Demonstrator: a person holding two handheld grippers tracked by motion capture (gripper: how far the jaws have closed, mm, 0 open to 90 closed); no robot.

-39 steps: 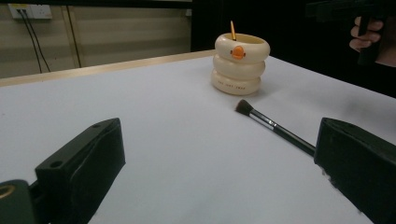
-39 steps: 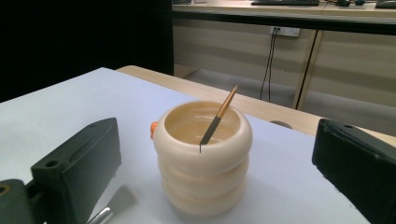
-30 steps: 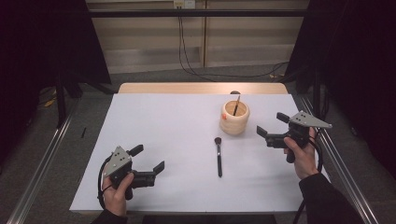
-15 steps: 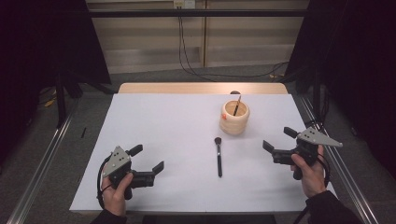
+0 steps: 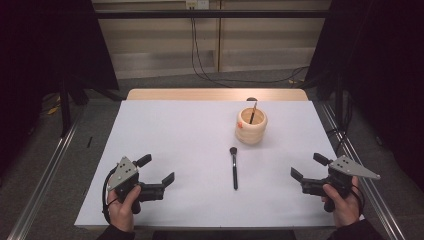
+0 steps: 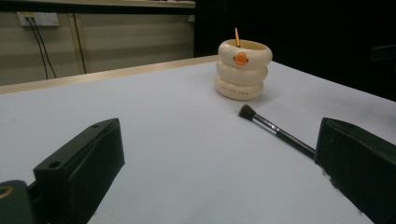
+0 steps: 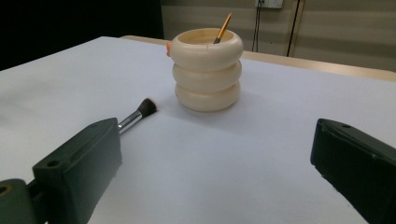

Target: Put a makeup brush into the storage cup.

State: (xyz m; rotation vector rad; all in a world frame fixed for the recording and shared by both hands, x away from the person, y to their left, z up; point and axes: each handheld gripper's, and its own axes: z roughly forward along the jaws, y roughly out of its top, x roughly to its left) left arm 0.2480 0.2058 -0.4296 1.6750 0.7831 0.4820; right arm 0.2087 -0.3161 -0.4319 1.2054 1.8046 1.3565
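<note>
Makeup brush [image 5: 233, 169] is the thing nearest to my grippers, but I go from the biggest to the smallest. My white tabletop [image 5: 180, 135] carries all things. On its far right part stands a cream holder [image 5: 251, 126] made like three stacked rings, with a small orange beak on one side, and a thin brush with orange handle [image 5: 253, 112] leans inside it. My left gripper [image 5: 155, 171] is low at the near left part of the tabletop, its jaws wide apart and holding nothing. My right gripper [image 5: 308, 167] is at the near right edge, also spread wide and empty. The makeup brush lies flat between them, near the middle, with its dark bristles toward the holder and its black handle toward me. It touches no gripper and is a little apart from the holder.
</note>
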